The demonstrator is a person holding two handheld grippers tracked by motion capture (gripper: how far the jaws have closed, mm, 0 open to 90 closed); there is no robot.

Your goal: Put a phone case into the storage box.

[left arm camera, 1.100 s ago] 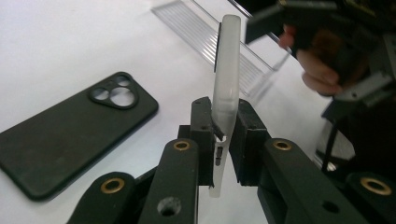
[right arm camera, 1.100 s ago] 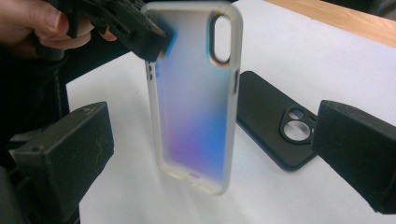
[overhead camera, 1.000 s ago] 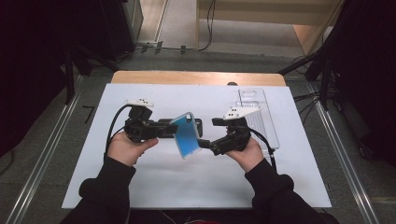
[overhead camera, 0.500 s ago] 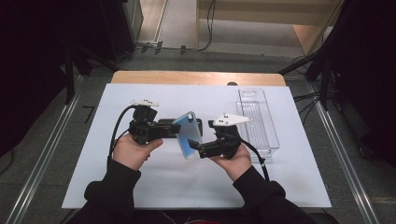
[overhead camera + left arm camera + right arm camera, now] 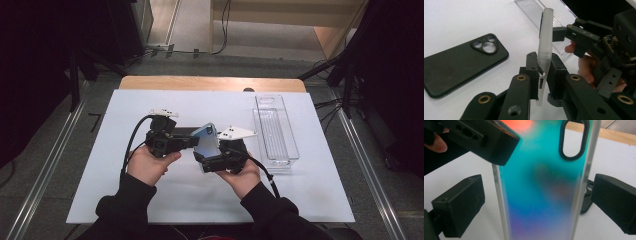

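**Between your two grippers, a blue phone case held above the table**

Left of centre in the high view, your left gripper points toward the right of the frame, and its jaws are pinching the blue phone case by its edge. In the left gripper view you can see this grip plainly: the pads press on either side of the frosted rim of the case, which stands upright and edge-on between them. At the left of that same view, a black phone case lies flat on the white table sheet, camera cutouts facing up, well apart from the held case.

At the centre of the high view, the blue case is tilted and lifted off the sheet, between both tools.

Just right of centre, your right gripper comes in from the lower right, close under the case. In the right gripper view its jaws stand spread, one at the lower left and one at the right edge, with the blue case between them; there is a gap on the left side, and on the right you cannot tell whether the pad touches the rim.

At the right of the high view, a clear plastic tray rests on the white sheet, near your right hand.
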